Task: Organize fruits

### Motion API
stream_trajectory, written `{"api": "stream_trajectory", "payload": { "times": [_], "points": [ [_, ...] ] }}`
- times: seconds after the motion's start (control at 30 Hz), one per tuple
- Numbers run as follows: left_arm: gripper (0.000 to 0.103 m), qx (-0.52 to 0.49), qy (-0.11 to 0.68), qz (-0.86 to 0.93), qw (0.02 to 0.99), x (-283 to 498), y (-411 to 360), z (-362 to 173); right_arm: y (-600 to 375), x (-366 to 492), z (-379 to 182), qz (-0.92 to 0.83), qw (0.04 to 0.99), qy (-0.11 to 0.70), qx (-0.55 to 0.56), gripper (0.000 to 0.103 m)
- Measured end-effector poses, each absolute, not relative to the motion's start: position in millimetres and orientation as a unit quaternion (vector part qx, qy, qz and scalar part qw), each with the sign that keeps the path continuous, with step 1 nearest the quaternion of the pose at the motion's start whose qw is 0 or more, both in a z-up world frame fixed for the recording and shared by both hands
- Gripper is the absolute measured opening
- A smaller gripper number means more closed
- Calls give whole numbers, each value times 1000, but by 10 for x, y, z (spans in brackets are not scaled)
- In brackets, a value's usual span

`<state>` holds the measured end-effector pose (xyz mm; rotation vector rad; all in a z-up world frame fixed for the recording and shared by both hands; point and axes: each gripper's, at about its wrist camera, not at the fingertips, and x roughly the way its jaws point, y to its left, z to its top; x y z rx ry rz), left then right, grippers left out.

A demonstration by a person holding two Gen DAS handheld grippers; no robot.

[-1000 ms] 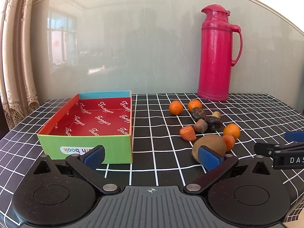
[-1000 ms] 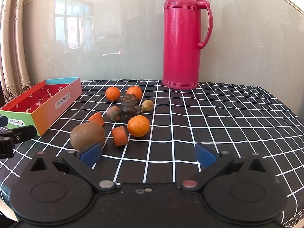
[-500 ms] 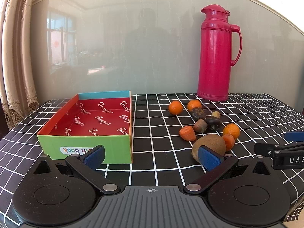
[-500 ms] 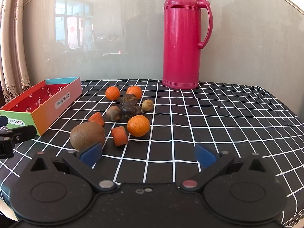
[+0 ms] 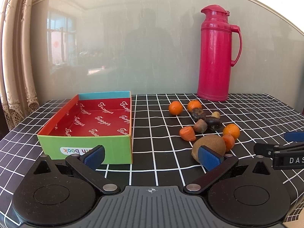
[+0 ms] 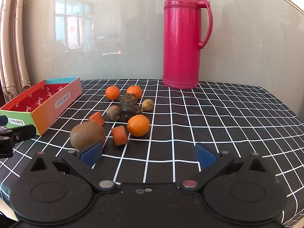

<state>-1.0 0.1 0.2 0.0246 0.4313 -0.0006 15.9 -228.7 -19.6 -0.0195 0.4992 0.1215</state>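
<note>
Several fruits lie in a loose cluster on the checked tablecloth: a brown kiwi [image 6: 87, 135] [image 5: 210, 145] nearest me, three mandarins such as the front one [image 6: 138, 127], two orange chunks [image 6: 119, 135], dark shrivelled pieces [image 6: 129, 99] and a small yellowish fruit [image 6: 147, 104]. An empty cardboard box [image 5: 87, 142] with a red printed inside stands left of them. My left gripper [image 5: 152, 156] is open, low over the table in front of the box and kiwi. My right gripper [image 6: 148, 154] is open too, just short of the cluster, with nothing between its fingers.
A tall pink thermos jug [image 6: 183, 36] [image 5: 215, 55] stands at the back of the table against a glossy wall panel. A curtain [image 5: 15, 57] hangs at the far left. The other gripper's tip shows at each view's edge [image 5: 281, 152] [image 6: 11, 136].
</note>
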Motion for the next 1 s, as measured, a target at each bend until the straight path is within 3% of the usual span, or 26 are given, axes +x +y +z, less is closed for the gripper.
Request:
{"api": "stream_trajectory", "payload": {
  "times": [1.0],
  "points": [
    [103,13,213,-3,977,-11,-6,11,-2285,152,-198,59,967,246,-10,103]
  ]
}}
